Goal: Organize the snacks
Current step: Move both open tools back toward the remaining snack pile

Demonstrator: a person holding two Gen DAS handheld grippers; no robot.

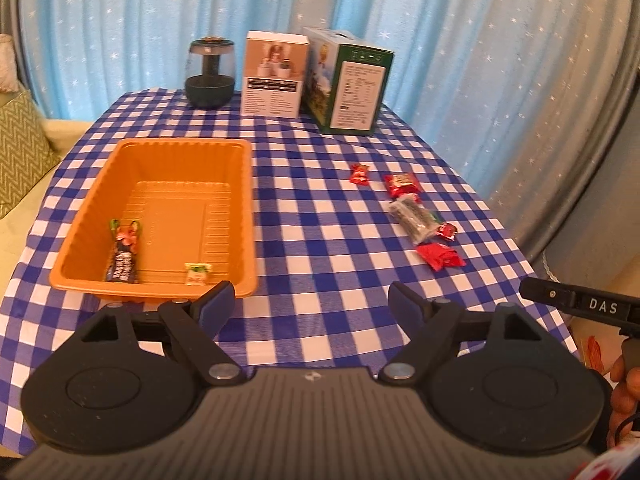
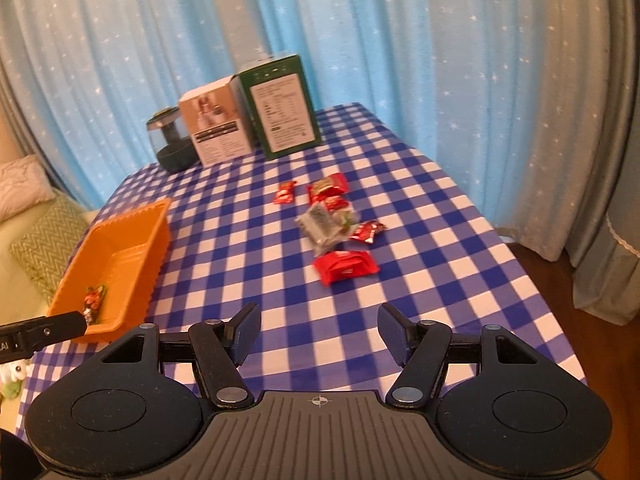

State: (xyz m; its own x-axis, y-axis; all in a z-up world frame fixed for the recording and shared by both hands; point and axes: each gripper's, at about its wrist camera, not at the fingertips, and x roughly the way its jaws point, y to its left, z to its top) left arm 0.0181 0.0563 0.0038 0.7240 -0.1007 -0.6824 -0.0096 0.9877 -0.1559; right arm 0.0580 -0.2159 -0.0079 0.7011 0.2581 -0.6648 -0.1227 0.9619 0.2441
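Between picks: my left gripper (image 1: pixel 310 300) and right gripper (image 2: pixel 318 332) both hang spread and empty. Two snacks lie in the tray (image 1: pixel 240 184); five wrappers (image 2: pixel 346 266) remain on the cloth (image 2: pixel 420 216). Next, I judge, the right closes on the nearest red one.

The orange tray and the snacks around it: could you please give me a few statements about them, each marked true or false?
1. The orange tray holds two snacks, a dark bar and a small pale candy. True.
2. The left gripper is shut on a red packet. False: its jaws stand open and hold nothing.
3. Several red packets lie on the checked tablecloth, outside the tray. True.
4. The green box lies inside the tray. False: it stands at the table's far edge.
5. The right gripper is open. True.
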